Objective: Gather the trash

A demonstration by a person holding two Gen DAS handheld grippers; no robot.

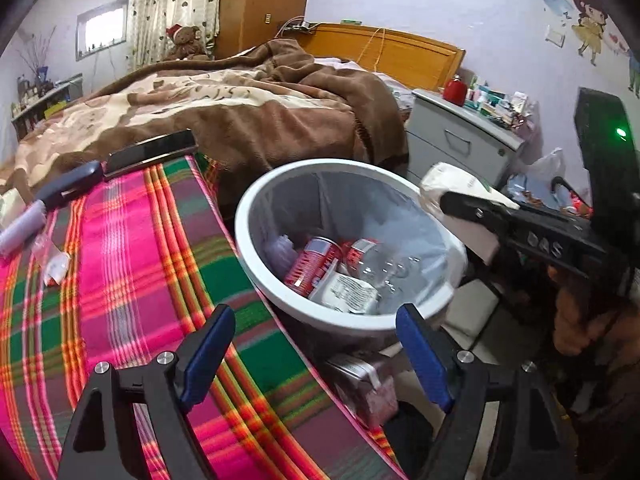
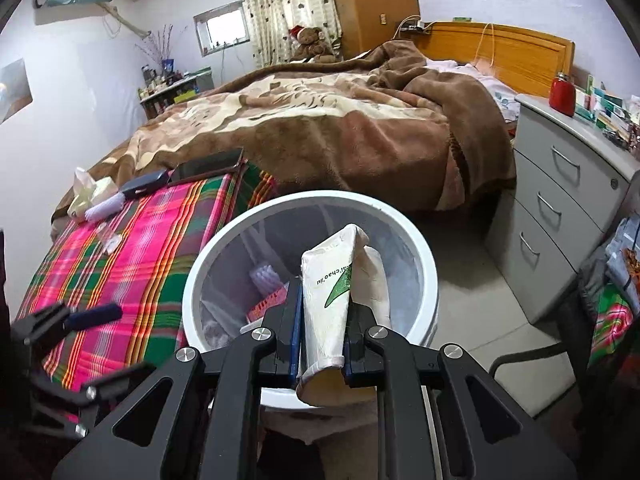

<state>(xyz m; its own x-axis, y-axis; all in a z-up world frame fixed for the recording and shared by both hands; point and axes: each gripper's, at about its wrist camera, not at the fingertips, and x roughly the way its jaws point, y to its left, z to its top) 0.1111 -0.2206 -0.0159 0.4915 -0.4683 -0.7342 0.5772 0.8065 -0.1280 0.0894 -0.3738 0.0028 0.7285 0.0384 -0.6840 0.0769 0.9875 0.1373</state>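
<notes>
A: What did the right tongs (image 2: 322,334) have?

B: They were clamped on a crushed white paper cup (image 2: 332,300), gripping its flattened middle, mouth end toward the camera. It hung over the near rim of the white bin (image 2: 424,256), not yet let go.

A: How would it handle, do you think?

B: Light and soft, I'd judge. Already squashed, so squeezing the flat sides was the sensible hold; it would likely drop freely once released.

A: And the left tongs (image 1: 316,354)?

B: Spread wide, holding nothing, above the near corner of the plaid cloth surface (image 1: 132,240), pointed at the bin.

A: Anything in the bin?

B: A red can (image 1: 312,266), a clear bottle (image 1: 384,270) and a crumpled wrapper (image 1: 348,292), inside a plastic liner.

A: Further out?

B: Along the surface's far left edge lay a small clear wrapper (image 1: 56,266), a white brush (image 1: 24,228) and a dark phone (image 1: 150,154). Behind it was the bed (image 1: 240,112) with a brown blanket, and a grey drawer unit (image 1: 460,140) to the right.
</notes>
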